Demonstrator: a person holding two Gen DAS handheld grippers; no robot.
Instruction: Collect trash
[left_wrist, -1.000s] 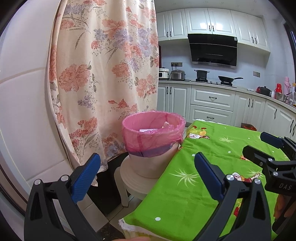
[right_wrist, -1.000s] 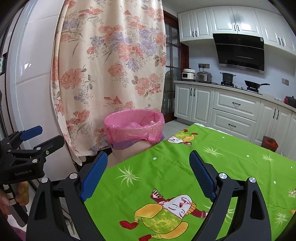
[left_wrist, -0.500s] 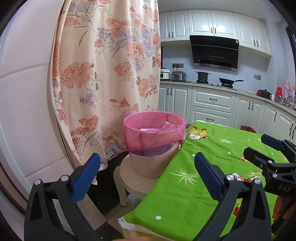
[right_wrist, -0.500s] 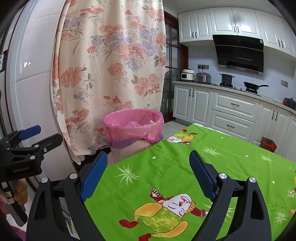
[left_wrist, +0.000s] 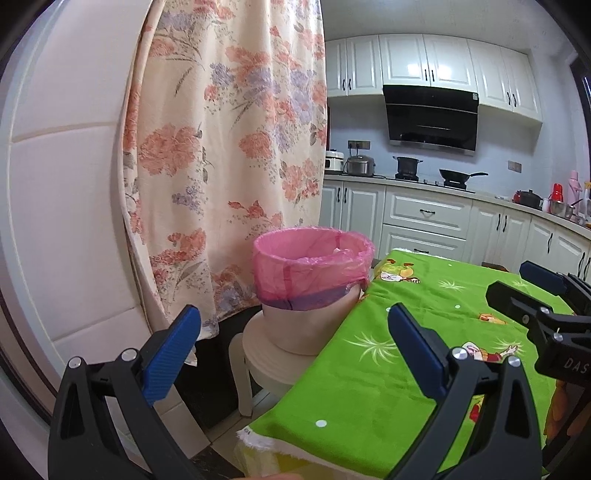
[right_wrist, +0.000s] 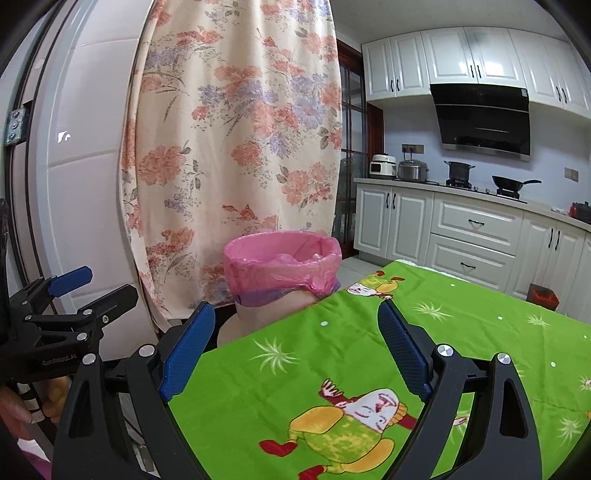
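Pink-lined bin (left_wrist: 312, 284) just beside tablecloth (left_wrist: 417, 354) edge.

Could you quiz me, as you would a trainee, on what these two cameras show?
1. True or false: the left gripper holds a piece of trash.
2. What does the bin stand on: A the green tablecloth, B a white stool, C the floor?
3. What colour is the bag that lines the bin?

Key: 1 false, both it and the right gripper are open and hold nothing. 2 B. 3 pink.
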